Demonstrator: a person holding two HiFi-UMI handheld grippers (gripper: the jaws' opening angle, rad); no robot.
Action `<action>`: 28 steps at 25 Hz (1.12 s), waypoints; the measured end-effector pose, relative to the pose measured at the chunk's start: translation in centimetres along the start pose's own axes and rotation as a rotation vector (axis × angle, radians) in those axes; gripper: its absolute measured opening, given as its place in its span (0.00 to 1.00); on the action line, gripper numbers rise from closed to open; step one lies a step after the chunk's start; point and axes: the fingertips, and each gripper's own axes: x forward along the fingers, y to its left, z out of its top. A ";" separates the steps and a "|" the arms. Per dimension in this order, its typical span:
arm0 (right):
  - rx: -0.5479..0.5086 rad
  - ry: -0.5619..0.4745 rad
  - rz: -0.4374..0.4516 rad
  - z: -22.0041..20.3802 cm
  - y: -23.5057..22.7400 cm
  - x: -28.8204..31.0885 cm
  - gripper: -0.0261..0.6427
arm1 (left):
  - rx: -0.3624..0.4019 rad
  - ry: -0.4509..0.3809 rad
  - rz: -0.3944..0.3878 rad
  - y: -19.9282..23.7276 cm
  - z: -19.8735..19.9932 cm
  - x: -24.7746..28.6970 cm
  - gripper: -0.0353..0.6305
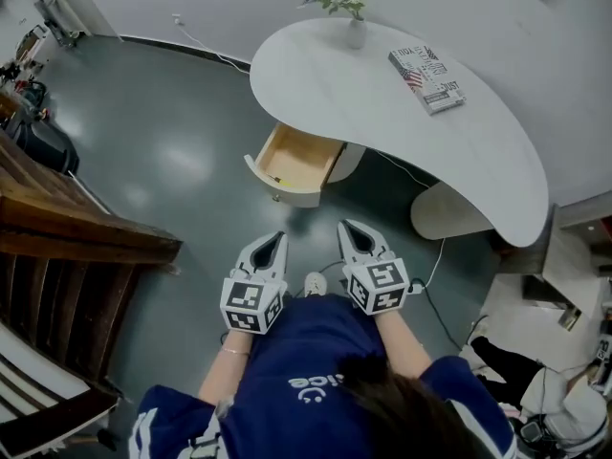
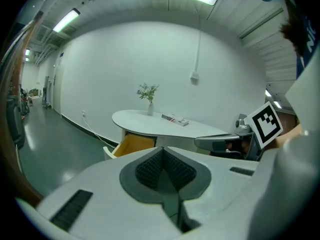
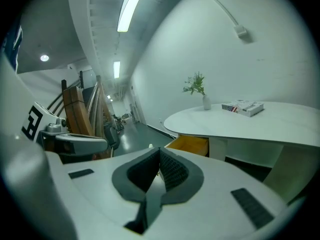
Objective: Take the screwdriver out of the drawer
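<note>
Both claws are closed and hold nothing. In the left gripper view the left gripper has its ribbed pads pressed together with no gap. In the right gripper view the right gripper likewise has its pads meeting edge to edge.

In the head view the left gripper and right gripper sit side by side, close to the person's torso, above the grey floor. Their tips point toward the desk.

The drawer is pulled out from under the white curved desk, and its wooden inside is exposed. It also shows in the left gripper view and the right gripper view, ahead of each set of jaws.

On the drawer floor near the front wall lies a small yellowish item — too small to confirm as the screwdriver. It lies ahead of both claws and well apart from them, slightly nearer the left one, and neither claw reaches the drawer.

On the desk top a vase with flowers stands at the far edge, and a book lies flat to its right. A wooden staircase stands at the left of the head view.
</note>
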 end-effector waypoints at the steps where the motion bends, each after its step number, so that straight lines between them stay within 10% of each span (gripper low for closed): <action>1: 0.008 0.004 0.008 0.0 -0.2 0.3 0.05 | -0.006 0.005 0.007 0.0 -0.1 0.2 0.06; 14: 0.040 0.056 -0.007 -0.9 -1.5 3.9 0.05 | -0.117 -0.002 0.068 5.5 0.6 3.0 0.06; 28: 0.032 0.243 -0.009 1.7 -2.5 16.0 0.05 | -0.013 0.107 -0.024 16.1 4.4 12.5 0.06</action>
